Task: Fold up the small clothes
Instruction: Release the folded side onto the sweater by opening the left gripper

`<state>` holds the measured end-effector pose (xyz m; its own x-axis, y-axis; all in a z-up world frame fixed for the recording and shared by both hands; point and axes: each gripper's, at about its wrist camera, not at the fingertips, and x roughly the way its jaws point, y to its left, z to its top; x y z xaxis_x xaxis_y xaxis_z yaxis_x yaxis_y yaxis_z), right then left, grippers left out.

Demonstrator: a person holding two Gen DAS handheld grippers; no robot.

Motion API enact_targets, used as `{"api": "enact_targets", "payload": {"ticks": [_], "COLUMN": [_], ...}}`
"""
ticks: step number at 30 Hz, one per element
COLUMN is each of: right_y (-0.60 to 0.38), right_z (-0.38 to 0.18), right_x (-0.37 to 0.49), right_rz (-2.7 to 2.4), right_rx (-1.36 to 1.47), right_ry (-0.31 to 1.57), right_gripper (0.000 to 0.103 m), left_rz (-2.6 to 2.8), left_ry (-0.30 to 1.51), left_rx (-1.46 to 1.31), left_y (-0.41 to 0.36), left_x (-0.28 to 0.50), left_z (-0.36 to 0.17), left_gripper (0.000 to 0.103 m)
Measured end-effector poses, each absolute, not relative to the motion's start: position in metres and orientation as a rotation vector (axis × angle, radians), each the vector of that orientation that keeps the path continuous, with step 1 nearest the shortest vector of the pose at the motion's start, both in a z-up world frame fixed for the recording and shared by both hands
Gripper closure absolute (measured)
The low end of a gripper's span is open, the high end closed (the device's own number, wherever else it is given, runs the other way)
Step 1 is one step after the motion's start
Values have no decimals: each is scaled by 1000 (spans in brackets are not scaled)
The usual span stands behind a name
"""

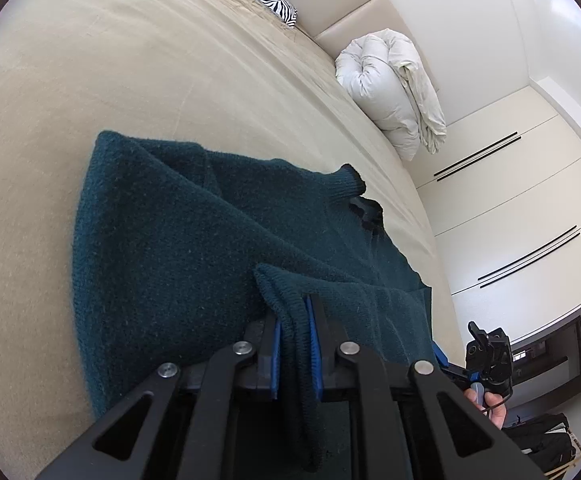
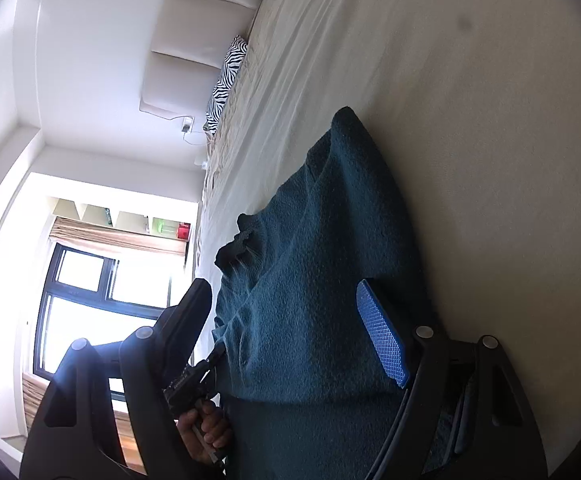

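One dark teal knitted sweater (image 1: 178, 240) lies on the beige bed (image 1: 90, 80). The left gripper (image 1: 293, 320) pinches its ribbed edge; the right gripper (image 2: 286, 312) gapes wide, seemingly holding nothing.

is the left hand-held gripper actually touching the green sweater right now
Touching. The left wrist view shows the left hand-held gripper with both blue pads pressed against a ribbed fold of the green sweater pinched between them.
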<state>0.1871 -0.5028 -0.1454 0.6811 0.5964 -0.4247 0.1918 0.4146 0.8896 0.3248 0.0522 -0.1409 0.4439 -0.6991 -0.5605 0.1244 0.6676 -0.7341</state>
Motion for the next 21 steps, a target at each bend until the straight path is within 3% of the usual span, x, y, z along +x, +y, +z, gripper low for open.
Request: {"api": "enact_targets", "payload": {"ticks": [6,8,10,13,21], "right_y": [-500,-504,-504,-501,-503], "right_z": [-137,-134,-129,-123,-101], "right_x": [111,80,52,10,-84], "right_rz": [247,231,214,184,88], "right_rx": [1086,1103,1108,1076,992], "right_ry": [834,829,816,810,770], "right_gripper": [28,28,28,28,28], "left_rz": [-513,-483,-434,-363,-285], "left_ry": [978,964,923,848,915], "left_rx": [-692,-717,-720,-705,-627], "left_y": [59,69,85,113,143], "left_x": [315,305,287,243,116], "left_z": [-133,-126,-112,-92,-92], "left_gripper": [82,72,41,26,26]}}
